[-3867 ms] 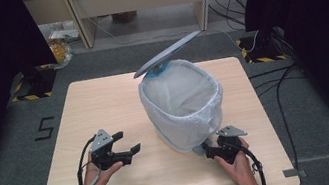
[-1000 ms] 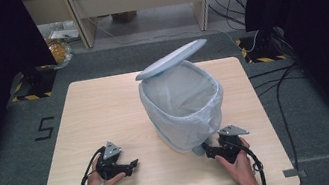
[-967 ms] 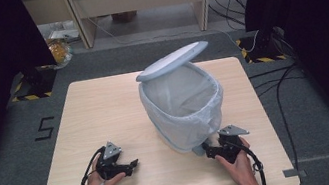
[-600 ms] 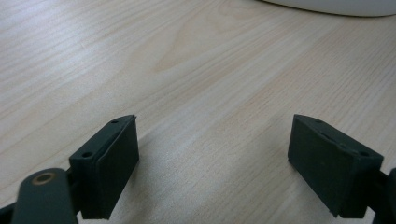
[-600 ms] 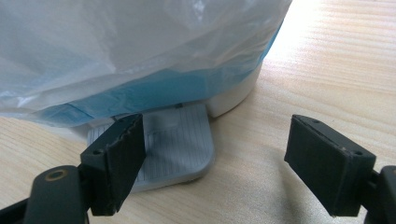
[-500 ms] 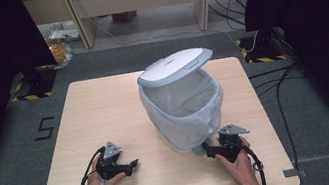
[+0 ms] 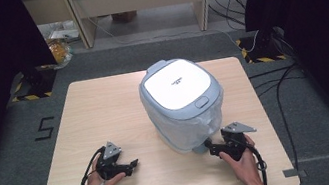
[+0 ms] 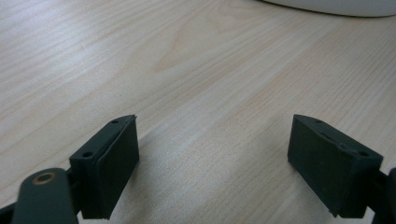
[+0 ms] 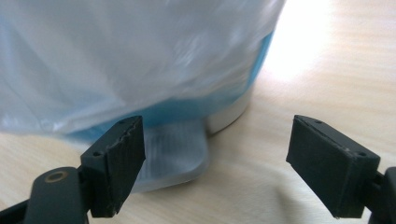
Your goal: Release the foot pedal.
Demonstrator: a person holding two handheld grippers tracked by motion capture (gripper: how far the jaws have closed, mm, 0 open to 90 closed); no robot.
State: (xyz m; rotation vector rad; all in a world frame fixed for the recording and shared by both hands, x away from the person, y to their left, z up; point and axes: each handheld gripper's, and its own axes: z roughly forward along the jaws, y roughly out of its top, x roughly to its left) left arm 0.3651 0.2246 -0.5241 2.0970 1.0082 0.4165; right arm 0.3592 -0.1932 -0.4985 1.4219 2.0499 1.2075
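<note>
White-lidded bin (image 7: 183, 104), bag-lined, mid-table with lid down; right gripper (image 7: 214, 148), jaws apart and empty, sits just off its foot pedal (image 9: 173, 151) likely to work it, left gripper (image 7: 131, 165) parked apart, idle.

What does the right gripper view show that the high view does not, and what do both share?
The right gripper view shows the grey foot pedal at the bin's base, just in front of the open right gripper. The high view shows the closed lid, the left gripper and the table edges. Both show the pedal bin with its plastic liner on the wooden table.
</note>
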